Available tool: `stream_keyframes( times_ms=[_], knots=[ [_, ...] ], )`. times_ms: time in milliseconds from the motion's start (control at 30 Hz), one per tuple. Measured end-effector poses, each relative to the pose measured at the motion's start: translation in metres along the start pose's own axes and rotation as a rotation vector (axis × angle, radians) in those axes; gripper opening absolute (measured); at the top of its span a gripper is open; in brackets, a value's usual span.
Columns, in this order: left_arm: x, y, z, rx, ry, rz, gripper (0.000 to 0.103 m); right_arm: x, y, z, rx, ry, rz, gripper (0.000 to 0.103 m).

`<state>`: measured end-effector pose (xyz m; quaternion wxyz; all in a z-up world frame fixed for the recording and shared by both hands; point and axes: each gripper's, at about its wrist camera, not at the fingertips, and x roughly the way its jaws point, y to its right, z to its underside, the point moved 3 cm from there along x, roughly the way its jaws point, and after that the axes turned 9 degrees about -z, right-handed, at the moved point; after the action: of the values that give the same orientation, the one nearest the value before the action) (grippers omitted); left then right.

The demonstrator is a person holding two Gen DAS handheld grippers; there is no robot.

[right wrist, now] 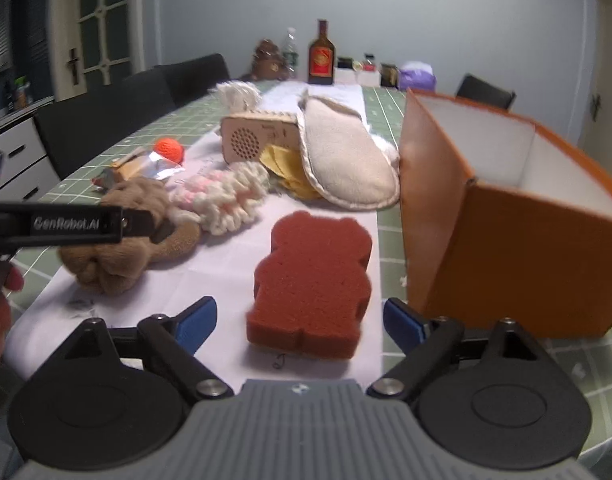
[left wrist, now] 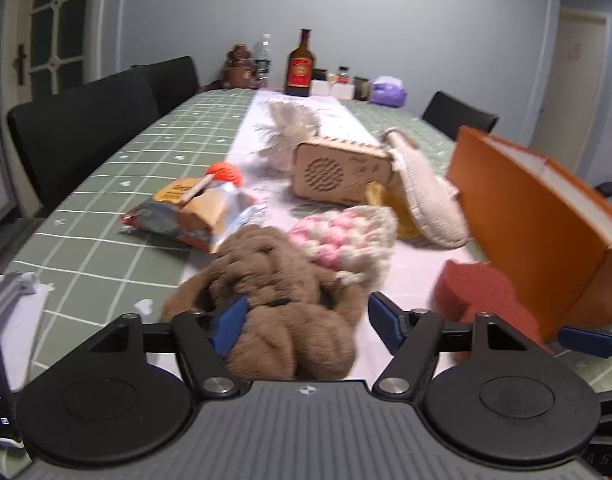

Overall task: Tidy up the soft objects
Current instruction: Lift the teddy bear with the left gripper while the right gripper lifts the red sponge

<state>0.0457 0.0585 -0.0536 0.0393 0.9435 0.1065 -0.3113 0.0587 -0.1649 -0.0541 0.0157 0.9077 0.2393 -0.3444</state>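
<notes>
A brown plush toy [left wrist: 281, 288] lies on the white runner, between the fingers of my left gripper [left wrist: 308, 326]. The left blue pad touches its side and the right pad stands clear, so the gripper is open. A red bear-shaped sponge [right wrist: 312, 276] lies flat between the wide-apart pads of my right gripper [right wrist: 299, 322], which is open and touches nothing. The same sponge [left wrist: 474, 292] shows at the right of the left wrist view. An orange box [right wrist: 506, 248] with a white inside stands open just right of the sponge.
On the runner lie a pink and cream knitted piece [right wrist: 225, 196], a cream slipper [right wrist: 346, 152], a yellow cloth [right wrist: 285, 168], an orange yarn ball [left wrist: 225, 172], a snack bag [left wrist: 197, 212] and a wooden speaker box [left wrist: 338, 172]. Bottles and jars line the far end. Black chairs stand alongside.
</notes>
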Motion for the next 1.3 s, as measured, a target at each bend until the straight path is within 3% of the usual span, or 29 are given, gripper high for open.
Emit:
stream_keyframes(
  times_ms=[133,233,367,567,833,1033,1300],
  knots=[
    [0.005,-0.005,0.005,-0.015,-0.022,-0.026,0.085,0.014,0.002,0.003,0.023,-0.003,0.049,0.093],
    [0.006,-0.006,0.005,-0.032,-0.018,-0.015,0.084,0.022,0.008,0.002,0.066,-0.013,0.031,0.093],
    [0.001,0.011,0.007,0.089,0.039,-0.084,0.078,0.030,0.012,0.002,0.103,-0.029,0.017,0.093],
    [0.007,0.025,0.016,0.190,0.044,-0.145,0.079,0.035,0.015,0.004,0.125,-0.042,0.011,0.091],
    [0.012,0.019,0.021,0.160,0.047,-0.129,0.077,0.036,0.015,0.006,0.114,-0.036,0.018,0.089],
    [0.010,0.017,0.022,0.160,0.065,-0.119,0.074,0.036,0.013,0.006,0.081,-0.023,0.042,0.071],
    [0.001,0.012,0.020,0.156,0.095,-0.104,0.057,0.032,0.010,0.003,0.046,-0.021,0.032,0.068]
  ],
)
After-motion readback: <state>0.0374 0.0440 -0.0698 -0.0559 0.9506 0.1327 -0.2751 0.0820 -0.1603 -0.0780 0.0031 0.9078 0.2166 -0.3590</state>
